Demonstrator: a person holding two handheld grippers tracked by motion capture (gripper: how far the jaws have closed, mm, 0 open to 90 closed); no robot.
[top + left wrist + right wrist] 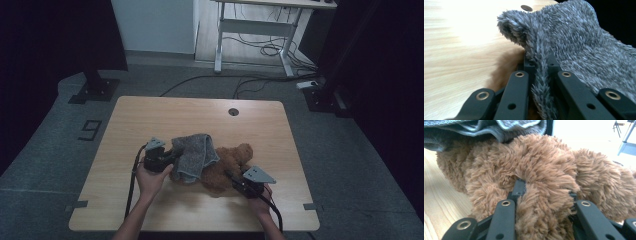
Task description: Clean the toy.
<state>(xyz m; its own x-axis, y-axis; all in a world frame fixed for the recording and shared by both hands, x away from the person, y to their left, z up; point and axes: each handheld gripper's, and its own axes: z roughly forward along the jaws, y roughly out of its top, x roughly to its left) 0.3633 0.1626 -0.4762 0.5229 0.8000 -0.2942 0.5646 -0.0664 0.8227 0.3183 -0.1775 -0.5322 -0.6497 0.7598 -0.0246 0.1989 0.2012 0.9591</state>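
The table (pixel 150 115) is bearing a brown plush bear (pixel 227 167) at its near middle, with a grey towel (pixel 192 152) draped over the bear's left side — likely being laid on as a cover. The right gripper (pixel 239 184) is clenching a tuft of the bear's fur, pinning it so it is not sliding. The left gripper (pixel 167 161) is pinching a narrow fold of towel between its jaws — a firm hold for pulling the cloth across.

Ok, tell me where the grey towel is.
In the high view the grey towel lies draped over the brown teddy bear near mid-table, pinched by the left gripper.
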